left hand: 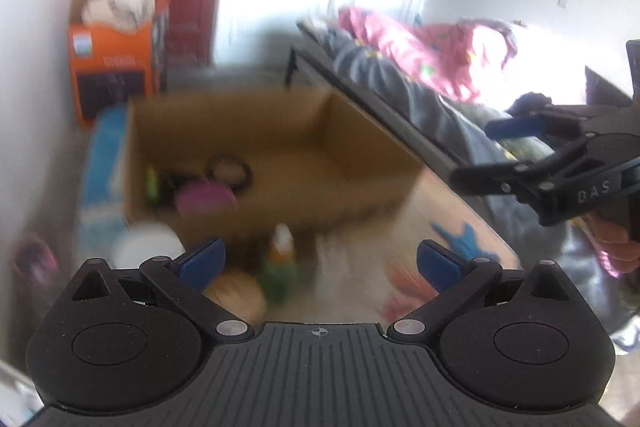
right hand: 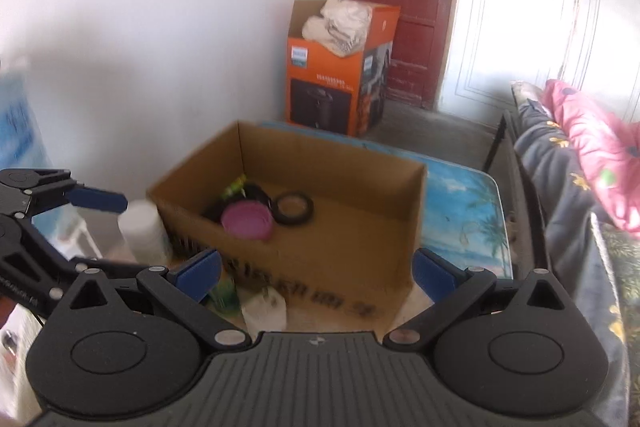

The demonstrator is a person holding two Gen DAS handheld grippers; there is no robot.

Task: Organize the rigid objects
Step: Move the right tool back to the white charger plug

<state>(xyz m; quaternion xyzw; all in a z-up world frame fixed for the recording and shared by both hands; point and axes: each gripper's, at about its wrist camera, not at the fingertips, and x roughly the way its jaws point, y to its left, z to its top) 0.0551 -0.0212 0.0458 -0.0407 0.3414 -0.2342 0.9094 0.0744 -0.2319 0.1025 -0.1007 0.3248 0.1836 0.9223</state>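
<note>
An open cardboard box stands on a table printed with a beach scene. Inside it lie a pink round lid, a black tape roll and a green item. In front of the box stand a white bottle, a green bottle and a small white jug. My right gripper hangs open and empty over the box's near wall. My left gripper is open and empty above the blurred green bottle, with the box beyond it. Each gripper shows at the edge of the other's view.
An orange appliance carton stuffed with white cloth stands by a red door. A bed with a pink quilt and a dark frame runs along the right of the table. A white wall is at the left.
</note>
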